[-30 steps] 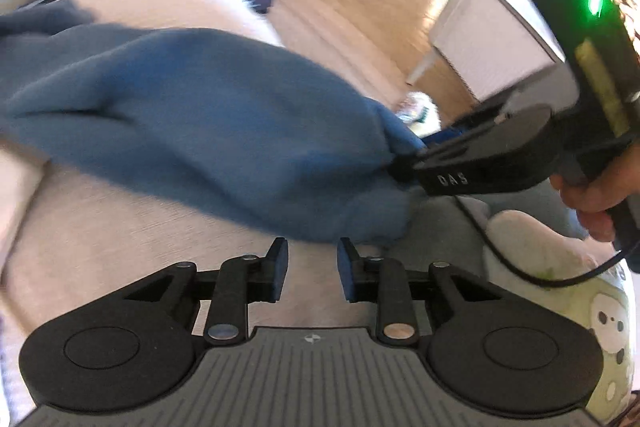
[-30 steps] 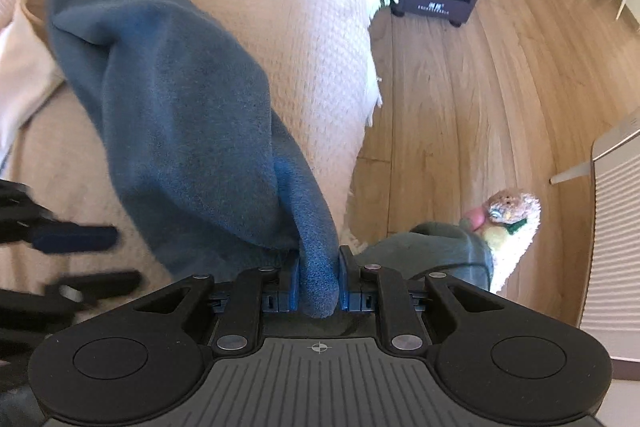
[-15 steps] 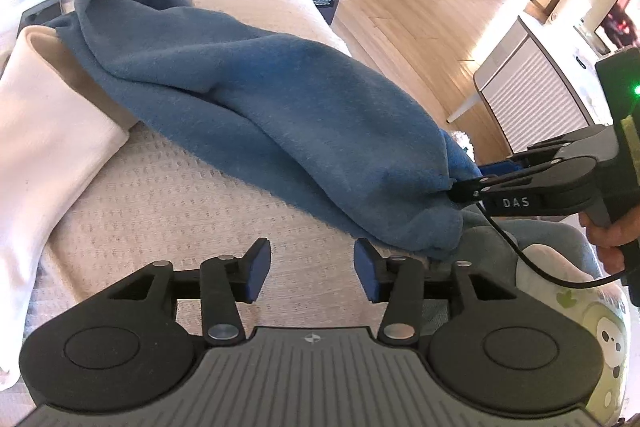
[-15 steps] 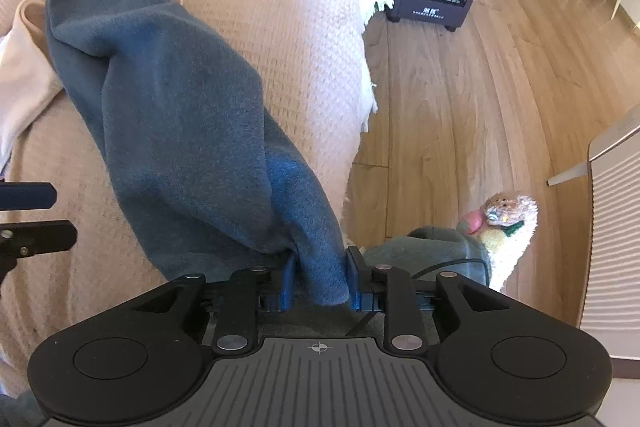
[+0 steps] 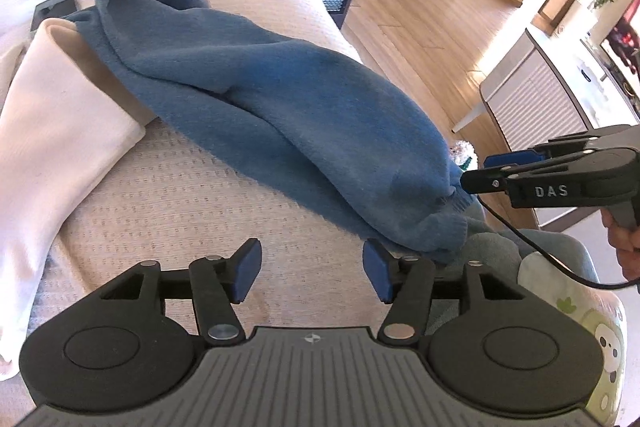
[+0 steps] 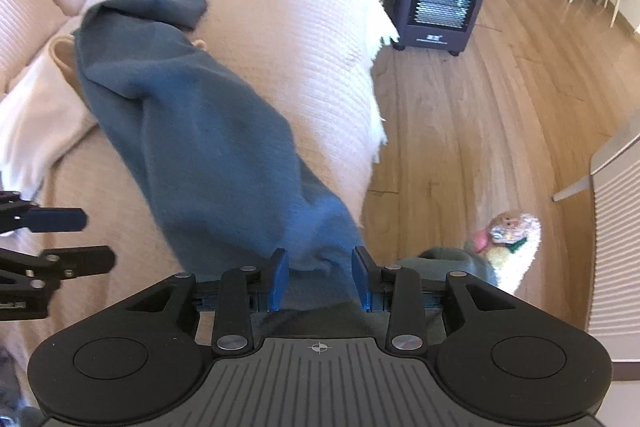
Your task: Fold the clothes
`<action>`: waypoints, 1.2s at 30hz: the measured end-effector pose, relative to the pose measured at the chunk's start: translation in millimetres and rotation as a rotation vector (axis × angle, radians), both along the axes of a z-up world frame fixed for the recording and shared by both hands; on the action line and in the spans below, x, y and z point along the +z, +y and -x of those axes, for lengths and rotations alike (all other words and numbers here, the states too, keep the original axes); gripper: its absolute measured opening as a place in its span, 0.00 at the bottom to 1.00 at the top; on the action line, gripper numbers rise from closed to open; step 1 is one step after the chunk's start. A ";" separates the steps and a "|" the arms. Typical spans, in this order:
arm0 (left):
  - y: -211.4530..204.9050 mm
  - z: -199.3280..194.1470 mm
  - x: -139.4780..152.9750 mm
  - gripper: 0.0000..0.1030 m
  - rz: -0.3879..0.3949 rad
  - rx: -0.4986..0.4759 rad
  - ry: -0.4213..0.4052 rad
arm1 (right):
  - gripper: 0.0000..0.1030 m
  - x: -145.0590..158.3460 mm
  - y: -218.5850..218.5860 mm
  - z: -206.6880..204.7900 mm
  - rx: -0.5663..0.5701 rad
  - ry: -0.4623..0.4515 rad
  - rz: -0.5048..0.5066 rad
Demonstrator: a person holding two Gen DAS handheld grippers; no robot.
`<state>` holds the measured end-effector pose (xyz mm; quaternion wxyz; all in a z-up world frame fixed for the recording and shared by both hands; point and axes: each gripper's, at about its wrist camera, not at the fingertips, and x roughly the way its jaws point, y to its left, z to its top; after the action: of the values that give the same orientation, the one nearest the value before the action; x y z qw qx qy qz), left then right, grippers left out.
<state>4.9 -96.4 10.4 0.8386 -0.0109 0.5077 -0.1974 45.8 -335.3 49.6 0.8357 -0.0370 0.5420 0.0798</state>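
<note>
On a beige waffle-weave sofa cover (image 5: 168, 187), a blue fleece garment (image 5: 280, 115) lies stretched from 11 o'clock toward 4 o'clock. The right gripper (image 6: 319, 277) is opening, the hem loose between its pads; the left gripper (image 5: 312, 275) is opening over bare cover, holding nothing. Letting the hem settle flat before withdrawing would likely keep the fold tidy. "DAS" marks the right gripper's side.
</note>
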 end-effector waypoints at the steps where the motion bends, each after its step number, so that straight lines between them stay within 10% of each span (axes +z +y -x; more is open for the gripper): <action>1: 1.2 -0.6 0.0 0.54 0.000 0.006 0.000 | 0.34 1.3 2.4 -0.3 0.008 -0.003 0.000; 22: 54.8 -9.0 14.3 0.60 0.047 0.220 -0.046 | 0.38 11.8 32.5 -4.3 0.122 -0.009 -0.109; 36: 88.6 -60.9 64.8 0.44 0.030 0.401 -0.261 | 0.44 15.8 75.8 -35.1 0.232 -0.052 -0.214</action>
<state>65.7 -7.8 75.2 0.9192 -0.0984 0.3799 -0.0340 80.9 -259.6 65.4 0.8339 -0.0124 0.5005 0.2321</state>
